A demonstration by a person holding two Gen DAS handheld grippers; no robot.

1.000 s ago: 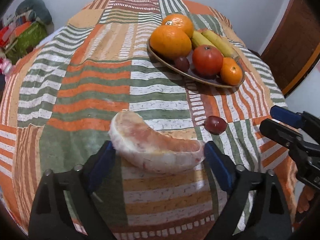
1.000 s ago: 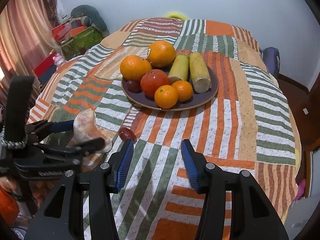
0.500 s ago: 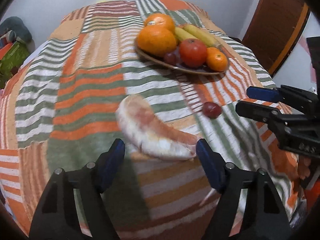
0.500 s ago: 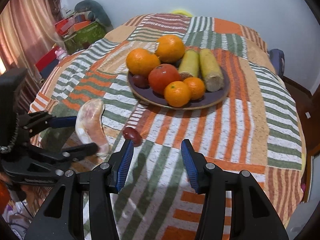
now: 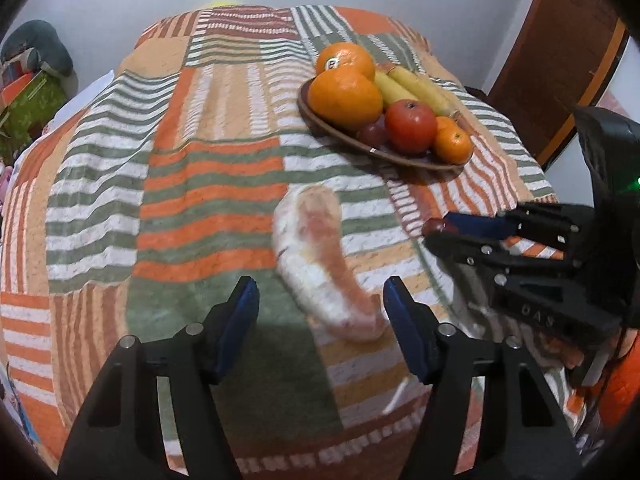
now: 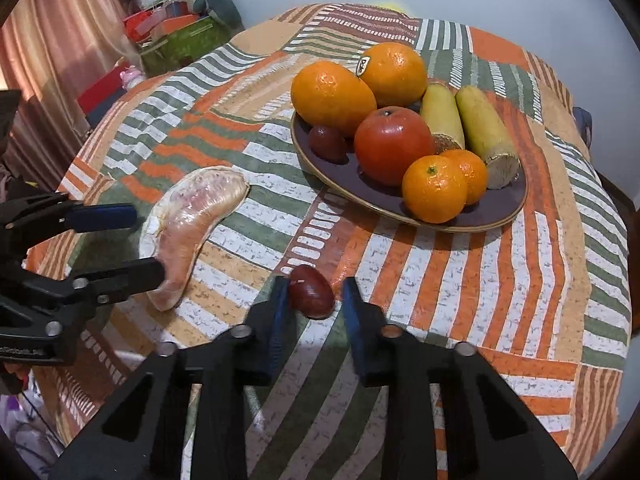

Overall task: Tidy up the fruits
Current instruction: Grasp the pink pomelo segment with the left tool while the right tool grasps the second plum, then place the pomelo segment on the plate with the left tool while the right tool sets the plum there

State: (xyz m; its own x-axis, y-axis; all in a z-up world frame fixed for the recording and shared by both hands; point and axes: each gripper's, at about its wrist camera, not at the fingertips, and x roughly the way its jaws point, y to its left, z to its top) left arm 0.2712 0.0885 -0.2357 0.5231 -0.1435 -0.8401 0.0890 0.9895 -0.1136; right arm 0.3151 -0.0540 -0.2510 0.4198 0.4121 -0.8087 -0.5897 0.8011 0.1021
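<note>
1. Left hand-held gripper (image 6: 120, 244): jaws just narrowing around the pomelo segment (image 6: 192, 224), not yet pressing it.
2. Right hand-held gripper (image 6: 314, 300): clenched on the small red fruit (image 6: 312, 291) at 6 o'clock.
3. Fruit plate (image 6: 500, 216) at 1 o'clock on the striped-cloth surface (image 6: 460, 280).
4. Curtain (image 6: 52, 40) at 10 o'clock.

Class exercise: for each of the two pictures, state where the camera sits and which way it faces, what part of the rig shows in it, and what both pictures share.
Left wrist view: on the left hand-held gripper, facing down at the pomelo segment; the right hand-held gripper enters at right.
Right wrist view: on the right hand-held gripper, facing down at a small red fruit between its fingers.
Shared: fruit plate, striped cloth.
</note>
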